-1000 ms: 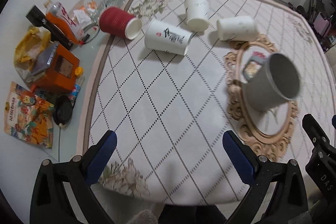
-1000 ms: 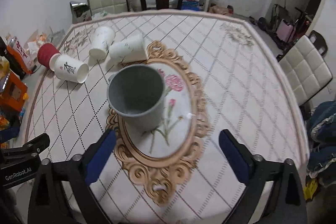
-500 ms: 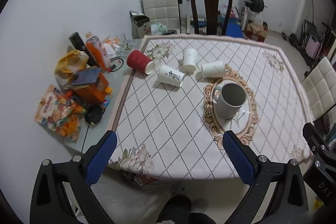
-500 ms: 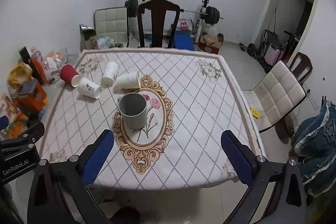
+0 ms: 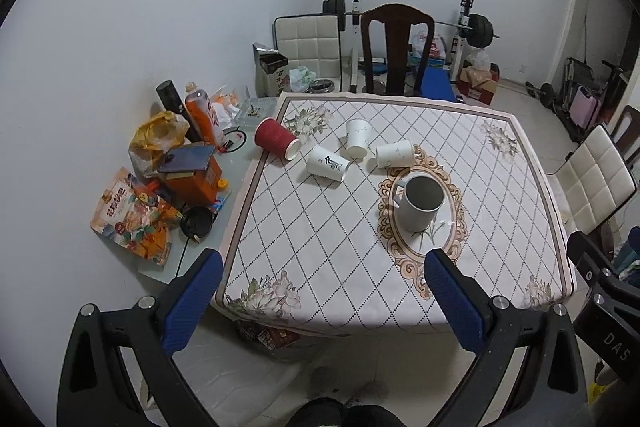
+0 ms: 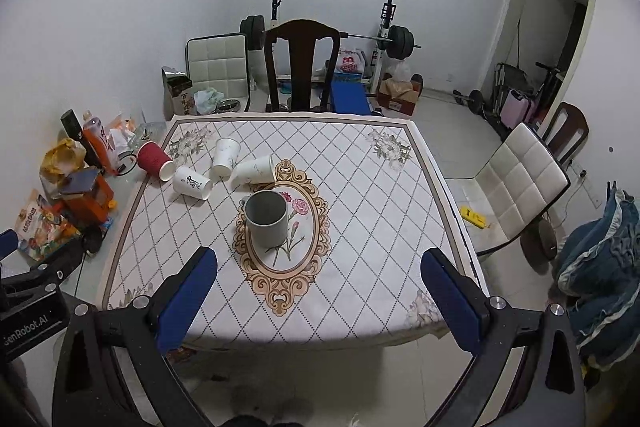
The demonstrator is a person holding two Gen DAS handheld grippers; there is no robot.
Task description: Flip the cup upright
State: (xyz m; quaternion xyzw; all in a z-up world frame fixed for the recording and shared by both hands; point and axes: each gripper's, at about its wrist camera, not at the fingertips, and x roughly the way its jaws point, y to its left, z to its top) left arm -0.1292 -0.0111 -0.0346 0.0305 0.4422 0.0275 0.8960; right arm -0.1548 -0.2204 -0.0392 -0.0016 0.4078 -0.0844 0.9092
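Grey cup (image 5: 422, 202) upright, mouth up, on the oval floral medallion (image 5: 424, 231) of the counter cloth (image 5: 320, 235); handle facing away toward the far left. Ahead of the left hand-held gripper (image 5: 320, 301) and toward its right finger; ahead of the right hand-held gripper (image 6: 316, 301) and slightly toward its left finger (image 6: 186, 301). Well apart from both.

Beyond the cup, four paper cups lying on their sides: a white one (image 5: 394, 155) just past the medallion's far edge, a second white one (image 5: 357, 138) next to it, a white one with dark lettering (image 5: 327, 163) further left, and a red ribbed one (image 5: 277, 139) at the counter's left edge. None touching the grey cup.

Off the cloth to the left: orange box (image 5: 192, 179) with a dark phone on top, yellow bag (image 5: 158, 137), printed snack packet (image 5: 132, 215), orange bottle (image 5: 204, 117), black round lid (image 5: 196, 223).

Past the far edge: dark wooden chair (image 5: 396, 47), padded white chair (image 5: 308, 43), barbell rack (image 5: 468, 27). To the right in the right wrist view: another white chair (image 6: 520, 183) and a heap of blue denim (image 6: 600, 279).

Both hand-held grippers released, blue pads spread wide, nothing between them, held back from the counter's near edge. Bare cloth only between them and the cup.
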